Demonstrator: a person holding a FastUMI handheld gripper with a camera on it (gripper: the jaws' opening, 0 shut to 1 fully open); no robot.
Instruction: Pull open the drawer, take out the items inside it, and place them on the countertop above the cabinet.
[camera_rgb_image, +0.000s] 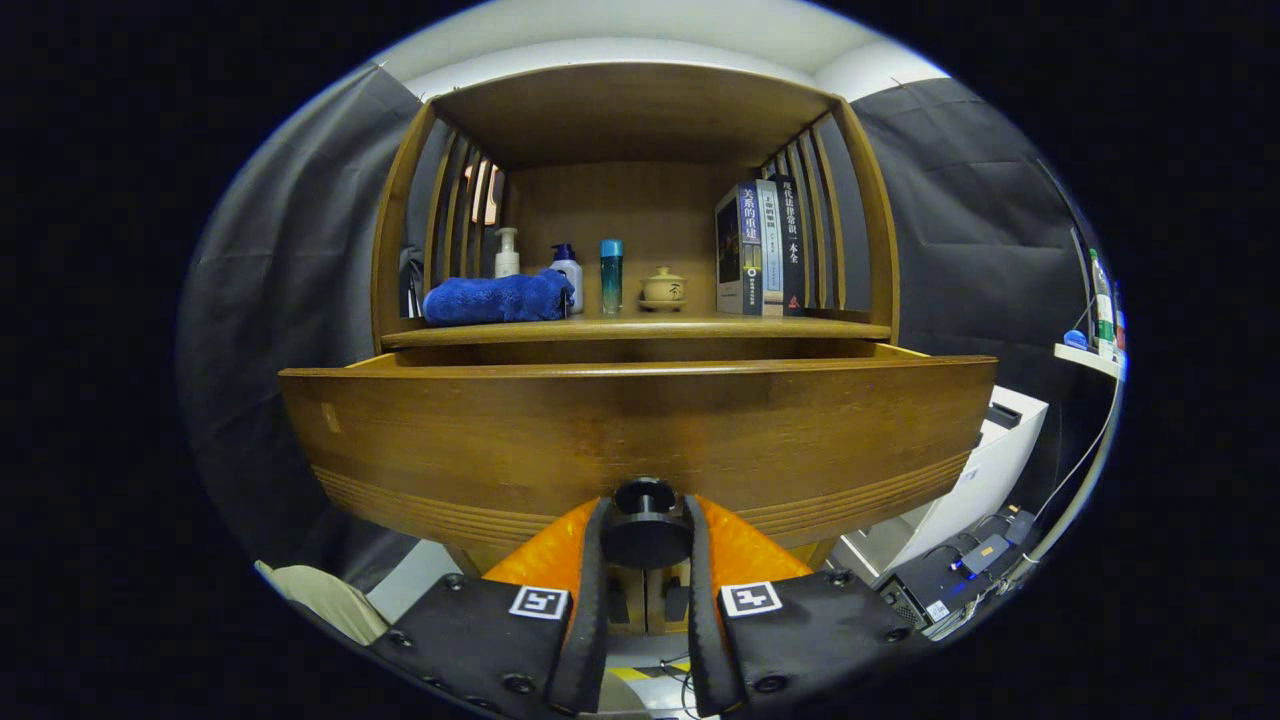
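A wooden cabinet's drawer (640, 430) stands pulled out toward me, its wide front panel close ahead. My gripper (646, 535) is shut on the drawer's dark round knob (645, 525), one finger on each side of it. The drawer's inside is hidden behind its front panel. Above the drawer is the countertop shelf (640, 328). On it lie a folded blue towel (497, 299), a white pump bottle (507, 254), a blue-capped white bottle (567, 272), a teal bottle (611, 276), a small lidded ceramic jar (663, 288) and three upright books (760, 250).
Slatted wooden sides (815, 220) and a top board enclose the shelf. A white cabinet (985, 470) and a dark box with cables (950, 580) stand low to the right. A small white ledge with bottles (1095, 345) hangs far right. Black cloth walls flank the cabinet.
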